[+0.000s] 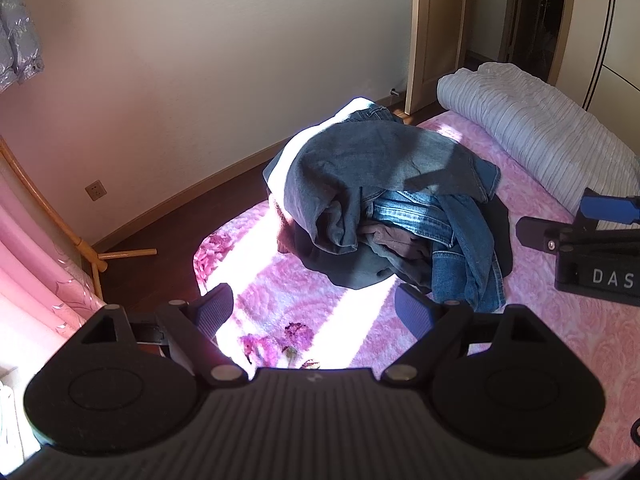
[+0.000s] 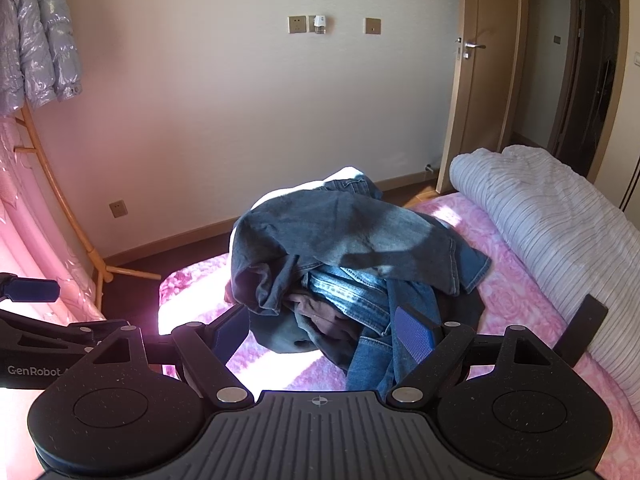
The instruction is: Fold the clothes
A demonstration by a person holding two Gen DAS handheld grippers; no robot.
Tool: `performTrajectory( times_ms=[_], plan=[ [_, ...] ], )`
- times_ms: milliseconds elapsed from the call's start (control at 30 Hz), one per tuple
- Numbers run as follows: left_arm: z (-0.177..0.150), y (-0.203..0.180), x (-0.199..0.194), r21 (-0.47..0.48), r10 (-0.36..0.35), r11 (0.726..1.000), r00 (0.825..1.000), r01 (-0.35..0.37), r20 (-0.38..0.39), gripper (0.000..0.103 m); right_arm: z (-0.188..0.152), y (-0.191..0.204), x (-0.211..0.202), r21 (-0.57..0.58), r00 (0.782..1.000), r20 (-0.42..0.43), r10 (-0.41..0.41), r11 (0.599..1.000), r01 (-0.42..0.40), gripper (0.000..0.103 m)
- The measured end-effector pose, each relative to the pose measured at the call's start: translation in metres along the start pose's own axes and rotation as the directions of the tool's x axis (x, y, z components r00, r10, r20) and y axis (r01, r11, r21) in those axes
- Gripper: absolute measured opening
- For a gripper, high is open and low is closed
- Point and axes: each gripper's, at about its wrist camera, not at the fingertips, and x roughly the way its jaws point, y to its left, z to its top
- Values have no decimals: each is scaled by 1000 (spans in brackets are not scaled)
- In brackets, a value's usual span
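Note:
A heap of clothes (image 1: pixel 384 204) lies on the pink flowered bed (image 1: pixel 304 312): grey-blue jeans on top, brighter blue denim and a brown garment underneath, something white behind. The right wrist view shows the same heap (image 2: pixel 340 264). My left gripper (image 1: pixel 316 310) hangs open over the sunlit bedspread, short of the heap, nothing between its blue pads. My right gripper (image 2: pixel 324 330) is open too, its right pad (image 2: pixel 414 336) in front of the denim at the heap's near edge; whether it touches is unclear. The right gripper's body (image 1: pixel 588 248) shows at the right edge of the left view.
A rolled striped white quilt (image 1: pixel 536 136) lies along the bed's right side. A wooden coat stand (image 2: pixel 68 216) with a silver puffer jacket (image 2: pixel 36 44) stands at left by pink curtains. Dark floor, a wall and an open wooden door (image 2: pixel 480 80) lie beyond the bed.

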Motion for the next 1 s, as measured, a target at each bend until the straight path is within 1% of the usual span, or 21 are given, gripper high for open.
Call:
performTrajectory(
  times_ms=[133,300,367,467,567,600,667,733,833,900,933,1000],
  plan=[
    [-4,-1,-1,2,17,1000,1000,-17,-13,86,-5,-10,-1,18,1000,1,8,1000,-8,83],
    [2,0,8,22,-6,1000,1000,6,-16,86,-4,-19,2,34,1000,23,10,999,-10,83],
    [8,3,19,25,-11,1000,1000,11,-16,86,-3,-24,6,49,999,30,17,999,-19,83],
    [19,8,45,45,-27,999,999,28,-22,86,1,-28,19,44,999,33,15,999,-16,83],
    [34,13,80,83,-46,995,999,47,-6,86,10,-30,41,23,998,30,57,998,-57,83],
    [39,14,92,97,-52,994,999,51,1,86,14,-30,49,5,998,29,63,998,-63,83],
    [52,20,126,108,-75,991,997,74,2,86,24,-26,72,-53,999,24,42,998,-41,83],
    [65,27,164,105,-107,989,994,108,-17,86,35,-23,100,-108,1000,16,15,994,-13,83],
    [82,32,221,114,-154,981,987,158,-43,86,52,-19,157,-210,1000,-29,-6,978,0,83],
    [92,34,257,119,-201,971,978,206,-56,86,58,-14,198,-329,998,-54,-12,944,-6,83],
    [96,34,274,120,-223,966,973,229,-64,86,59,-10,218,-397,997,-70,-20,918,-9,83],
    [99,33,298,142,-240,958,968,249,-77,85,58,-4,258,-517,993,-106,-42,856,-19,83]
  ],
)
